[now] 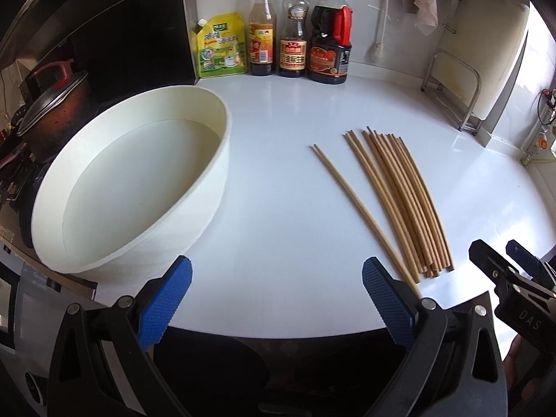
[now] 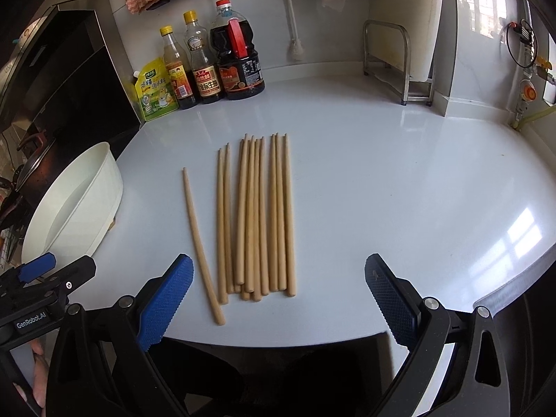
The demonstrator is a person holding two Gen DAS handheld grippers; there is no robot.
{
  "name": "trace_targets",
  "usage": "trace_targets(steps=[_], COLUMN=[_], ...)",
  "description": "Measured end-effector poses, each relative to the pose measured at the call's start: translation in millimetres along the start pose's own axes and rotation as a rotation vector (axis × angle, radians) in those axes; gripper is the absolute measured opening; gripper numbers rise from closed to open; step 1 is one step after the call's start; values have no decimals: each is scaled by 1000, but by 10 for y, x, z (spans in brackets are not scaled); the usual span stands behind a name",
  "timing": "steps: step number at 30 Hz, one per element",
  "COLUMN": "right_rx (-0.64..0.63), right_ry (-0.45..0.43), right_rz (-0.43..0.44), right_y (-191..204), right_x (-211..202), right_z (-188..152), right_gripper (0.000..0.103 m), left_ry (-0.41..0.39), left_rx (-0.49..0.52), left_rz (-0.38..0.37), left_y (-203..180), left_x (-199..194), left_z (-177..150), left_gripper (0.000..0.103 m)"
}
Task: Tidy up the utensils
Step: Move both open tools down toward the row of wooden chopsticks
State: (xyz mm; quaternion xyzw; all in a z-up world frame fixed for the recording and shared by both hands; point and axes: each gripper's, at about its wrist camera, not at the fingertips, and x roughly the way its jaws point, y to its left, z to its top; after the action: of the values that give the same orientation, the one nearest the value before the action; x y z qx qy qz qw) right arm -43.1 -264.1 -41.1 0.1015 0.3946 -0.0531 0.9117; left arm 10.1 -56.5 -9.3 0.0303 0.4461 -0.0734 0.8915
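Several wooden chopsticks point(image 2: 257, 215) lie side by side on the white counter point(image 2: 382, 191), ends toward me; one chopstick point(image 2: 201, 246) lies apart on their left. In the left wrist view the bundle point(image 1: 403, 201) is at right and the stray one point(image 1: 361, 208) runs under the right finger. A white oval tub point(image 1: 132, 187) stands at left, empty; it also shows in the right wrist view point(image 2: 76, 205). My left gripper point(image 1: 276, 299) is open over the counter's front edge, between tub and chopsticks. My right gripper point(image 2: 278, 299) is open, just short of the chopstick ends.
Three sauce bottles point(image 1: 295, 31) and a green pouch point(image 1: 217, 47) stand at the back wall. A metal rack point(image 2: 399, 62) with a white board stands at back right. A black stove with a lidded pot point(image 1: 52, 104) is at left.
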Motion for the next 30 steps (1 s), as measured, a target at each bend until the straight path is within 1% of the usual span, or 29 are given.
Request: trace_targets(steps=[2,4,8,11,16,18,21,25,30], right_rx=[-2,-1,-20,-69,-86,-88,-98,-117,-122], right_ry=[-5,-1,41,72,96,116,127,146,169], right_rz=[-21,-36,-63,-85,-78,-74,-94,-109,-109], right_y=[-103,-205,-339,-325,-332,-332,-324,-319,-324], right_x=[42,108,329,505,748,836,932,1048,1160], right_z=[61,123,253,319,423,474,531,577,577], right_gripper=[95,95,95,95,95,95,95,94,94], left_ry=[-3,1,13,54,119,134,154,152,149], left_rx=[10,11,-13,-38,-94,-128,-182,-222,-218], left_rz=[-24,-28,-42,-38,-10,-12,-18,-9,13], left_y=[-114,-215,-361,-433,-432,-415,-356,-334,-353], left_x=[54,123,285,453,702,764,844,893,923], left_z=[42,92,180,214,220,221,216,211,214], left_gripper=[97,97,97,97,97,97,97,97,97])
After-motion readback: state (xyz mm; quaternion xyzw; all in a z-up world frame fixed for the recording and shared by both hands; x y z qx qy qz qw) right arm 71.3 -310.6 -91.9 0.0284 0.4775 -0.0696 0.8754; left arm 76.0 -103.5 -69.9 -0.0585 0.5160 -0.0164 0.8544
